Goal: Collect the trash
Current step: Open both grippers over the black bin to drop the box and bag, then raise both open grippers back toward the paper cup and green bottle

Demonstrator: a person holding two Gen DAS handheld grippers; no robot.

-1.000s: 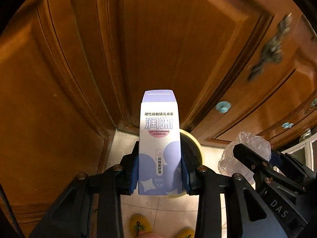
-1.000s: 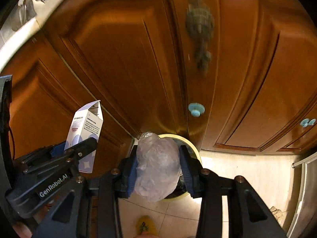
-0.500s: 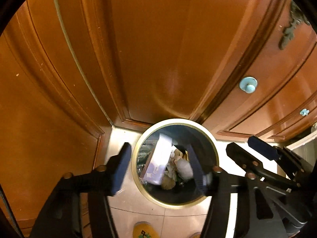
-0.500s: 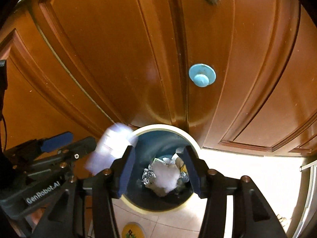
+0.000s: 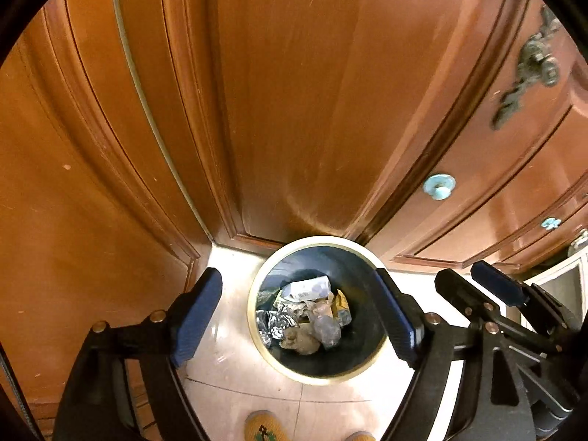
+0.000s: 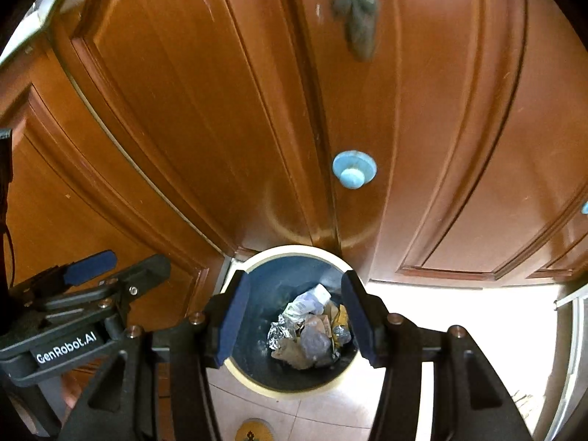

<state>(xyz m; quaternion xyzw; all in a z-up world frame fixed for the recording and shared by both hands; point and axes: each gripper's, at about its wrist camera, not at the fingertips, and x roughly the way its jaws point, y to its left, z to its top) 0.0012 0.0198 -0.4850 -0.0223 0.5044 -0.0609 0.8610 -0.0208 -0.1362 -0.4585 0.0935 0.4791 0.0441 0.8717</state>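
Only via R wrist: GenRobot.AI label [image 6: 66,348].

The ornate metal door handle [image 6: 356,11] is blurred in the right wrist view, its top cut off by the picture's edge. In the left wrist view it [image 5: 529,73] is also smeared, its shape unclear. Inside the trash bin [image 5: 257,334], the heap of crumpled scraps [image 5: 305,323] is too small to sort out piece by piece. A yellow slipper [image 5: 264,428] is cut off at the bottom edge. The text on the white box [image 5: 307,290] is unreadable.
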